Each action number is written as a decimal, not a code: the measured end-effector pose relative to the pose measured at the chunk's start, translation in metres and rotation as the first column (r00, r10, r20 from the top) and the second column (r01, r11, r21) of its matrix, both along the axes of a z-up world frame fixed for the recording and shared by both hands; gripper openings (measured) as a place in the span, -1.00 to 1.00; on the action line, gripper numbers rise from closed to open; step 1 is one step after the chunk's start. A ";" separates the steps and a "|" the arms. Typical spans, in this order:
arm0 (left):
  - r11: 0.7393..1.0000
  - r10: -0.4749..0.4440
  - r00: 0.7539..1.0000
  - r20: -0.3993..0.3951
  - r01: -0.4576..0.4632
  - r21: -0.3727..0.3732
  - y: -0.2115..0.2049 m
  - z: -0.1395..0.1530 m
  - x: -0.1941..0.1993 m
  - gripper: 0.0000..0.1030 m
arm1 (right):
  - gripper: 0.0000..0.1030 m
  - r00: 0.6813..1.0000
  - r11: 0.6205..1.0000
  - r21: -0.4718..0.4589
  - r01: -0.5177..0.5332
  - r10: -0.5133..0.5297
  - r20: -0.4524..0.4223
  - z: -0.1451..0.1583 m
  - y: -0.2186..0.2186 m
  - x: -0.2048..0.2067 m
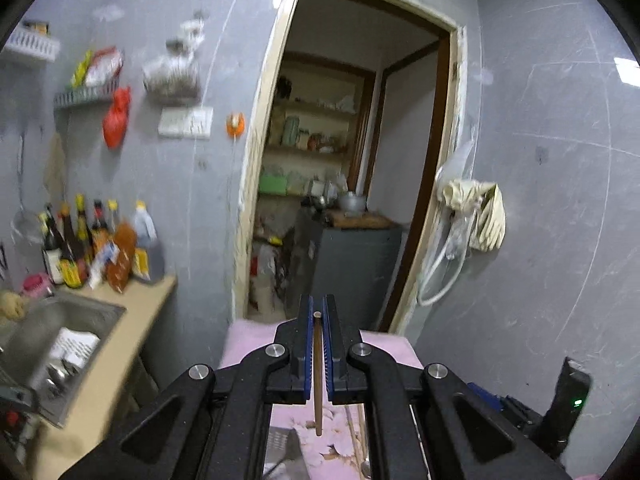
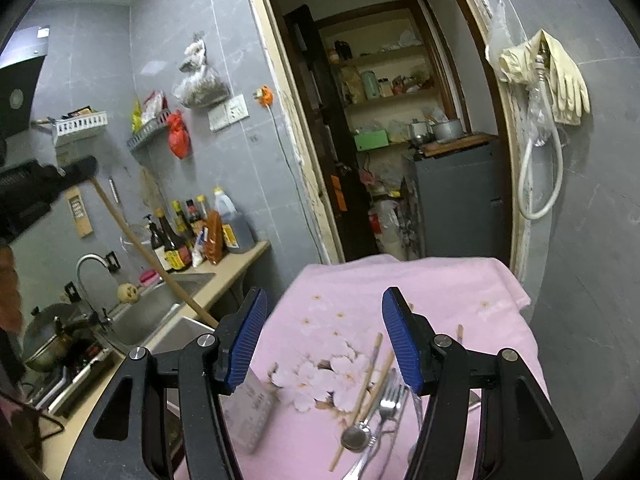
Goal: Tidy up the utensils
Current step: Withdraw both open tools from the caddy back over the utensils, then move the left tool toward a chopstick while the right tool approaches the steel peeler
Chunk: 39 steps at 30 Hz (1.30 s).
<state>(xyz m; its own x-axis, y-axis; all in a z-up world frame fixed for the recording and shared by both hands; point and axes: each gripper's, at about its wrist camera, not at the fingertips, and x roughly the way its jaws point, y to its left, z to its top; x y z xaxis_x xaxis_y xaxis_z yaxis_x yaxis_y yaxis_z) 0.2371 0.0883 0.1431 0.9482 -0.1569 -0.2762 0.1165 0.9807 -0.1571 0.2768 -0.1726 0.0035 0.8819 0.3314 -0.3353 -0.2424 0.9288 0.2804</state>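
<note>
In the left wrist view, the left claw (image 1: 318, 354) is pinching a wooden chopstick (image 1: 318, 380) between its blue pads (image 1: 307, 352), which are pressing almost together on it. The chopstick is hanging down through the claw, its lower end showing above the pink cloth (image 1: 248, 344) that is covering the worktop. Beyond the claw an open doorway (image 1: 352, 152) is showing, with sauce bottles (image 1: 96, 244) standing beside a steel sink (image 1: 60, 332) on the left.

In the right wrist view, the right claw (image 2: 324, 344) is standing spread, with nothing between its pads. It is hovering over the pink flowered cloth (image 2: 400, 280). On the cloth, near the right pad, loose chopsticks (image 2: 366, 380), a fork (image 2: 386, 400) and a spoon (image 2: 354, 436) are lying together in a small heap. A grey perforated holder (image 2: 252, 412) is lying on the cloth just beside the left pad. At the far left, the left claw (image 2: 82, 168) is holding the wooden chopstick (image 2: 152, 256) aloft, slanting down over the sink (image 2: 160, 308).
</note>
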 end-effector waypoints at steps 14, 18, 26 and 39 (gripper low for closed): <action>0.995 0.059 0.988 -0.145 -0.046 0.091 0.008 -0.048 0.005 -0.91 | 0.07 1.000 0.998 -0.060 -0.010 0.008 -0.027 -0.011 0.002 -0.004; 0.992 0.081 0.971 -0.223 -0.058 0.110 0.000 -0.082 0.020 -0.90 | 0.16 0.999 0.995 -0.094 0.017 -0.021 -0.037 -0.011 -0.008 -0.006; 0.997 0.068 0.970 -0.233 -0.057 0.052 -0.023 -0.097 0.020 0.00 | 0.44 0.992 0.982 -0.148 0.121 -0.124 -0.016 -0.004 -0.046 -0.007; 0.997 0.057 0.995 -0.084 -0.052 0.064 -0.113 -0.104 0.056 0.55 | 0.83 0.965 0.950 -0.182 0.255 -0.239 0.106 0.020 -0.116 0.031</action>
<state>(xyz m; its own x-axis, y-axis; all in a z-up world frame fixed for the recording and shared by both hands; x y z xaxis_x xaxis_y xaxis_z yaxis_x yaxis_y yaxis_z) 0.2926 -0.0252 0.0396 0.9273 -0.0861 -0.3642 0.0515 0.9933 -0.1036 0.3076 -0.2882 0.0234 0.9549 0.0357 -0.2948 -0.0127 0.9968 0.0795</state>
